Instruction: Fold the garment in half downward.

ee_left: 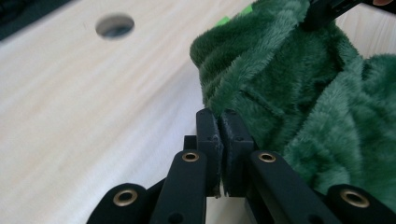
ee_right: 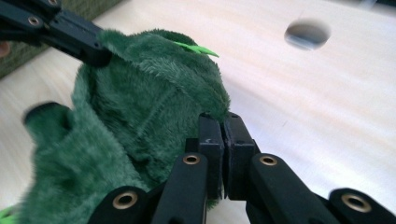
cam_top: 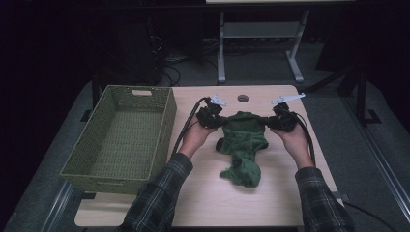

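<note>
Left gripper and right gripper, jaws apparently pinching green fleece garment edges

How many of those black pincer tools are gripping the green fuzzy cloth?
2. The left gripper pinches the green cloth at its upper left corner; the right gripper pinches its upper right corner.

A dim lab or workshop room. A pale wooden table with a round cable hole stands on grey carpet. Behind it are tangled black cables and a grey metal bench frame.
</note>
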